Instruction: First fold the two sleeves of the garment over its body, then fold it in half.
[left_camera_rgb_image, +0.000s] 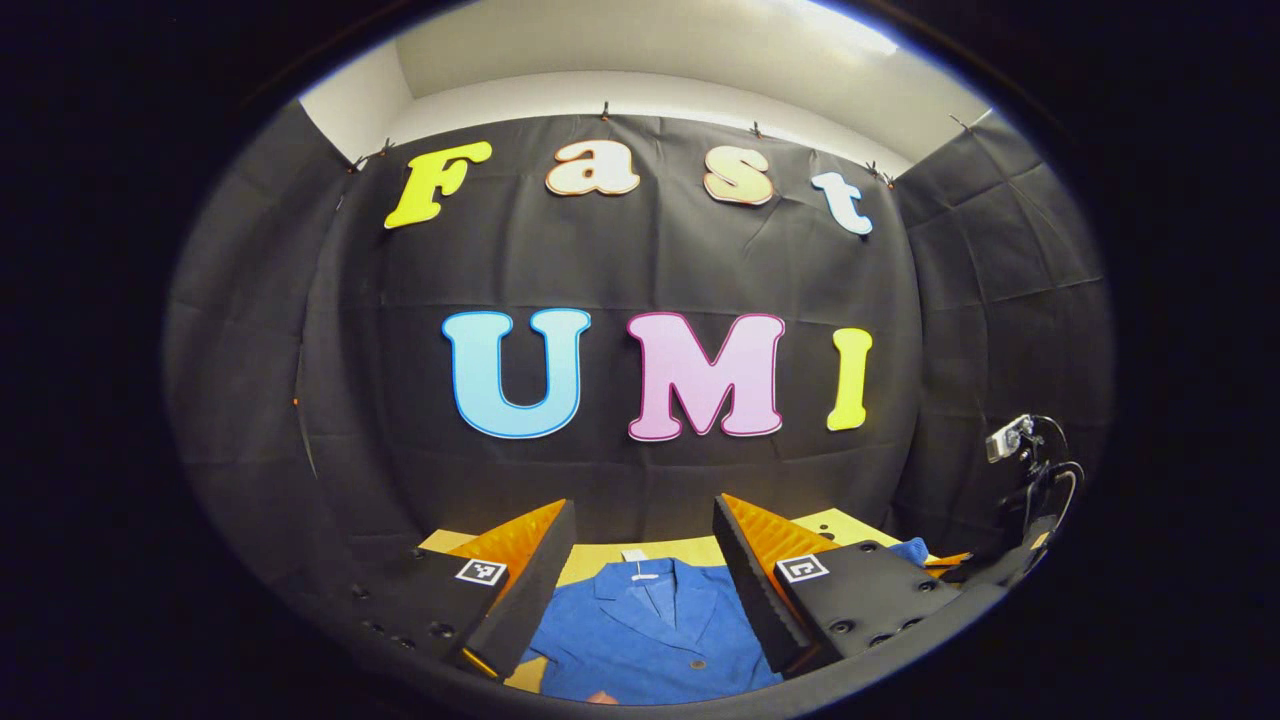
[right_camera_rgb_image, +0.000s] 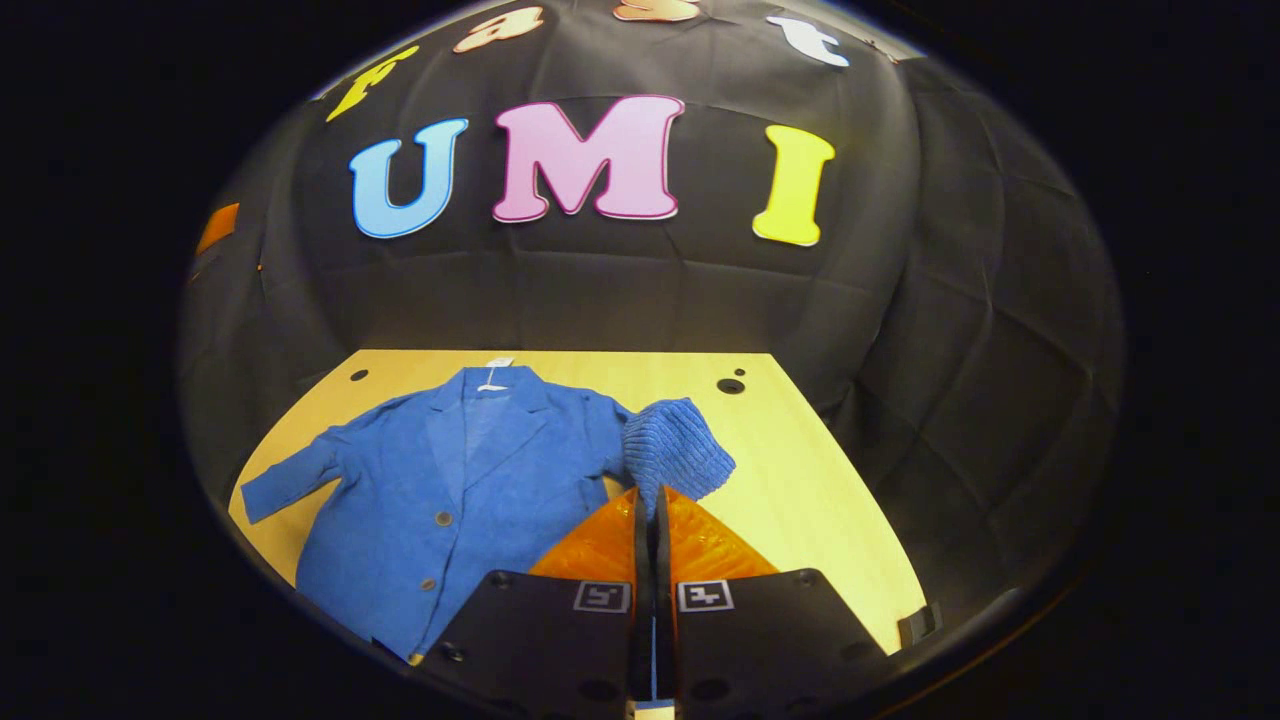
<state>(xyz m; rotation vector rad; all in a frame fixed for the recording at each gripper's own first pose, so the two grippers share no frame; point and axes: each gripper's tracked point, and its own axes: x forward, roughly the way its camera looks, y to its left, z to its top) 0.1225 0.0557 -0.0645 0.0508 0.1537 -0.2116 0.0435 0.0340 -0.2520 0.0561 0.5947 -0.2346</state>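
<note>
Right gripper view: sleeve (right_camera_rgb_image: 675, 455) of blue jacket (right_camera_rgb_image: 470, 490), lying flat on wooden table (right_camera_rgb_image: 800, 480), is being pinched by right gripper (right_camera_rgb_image: 653, 520), the body lying leftward, while left gripper (left_camera_rgb_image: 640, 570) is being held spread above the collar.

Matt blue cloth jacket (right_camera_rgb_image: 470, 480), smooth wooden table (right_camera_rgb_image: 800, 480)

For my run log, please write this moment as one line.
right gripper: shut on jacket sleeve, lifted | left gripper: open, above blue jacket | other sleeve: flat on table
</note>
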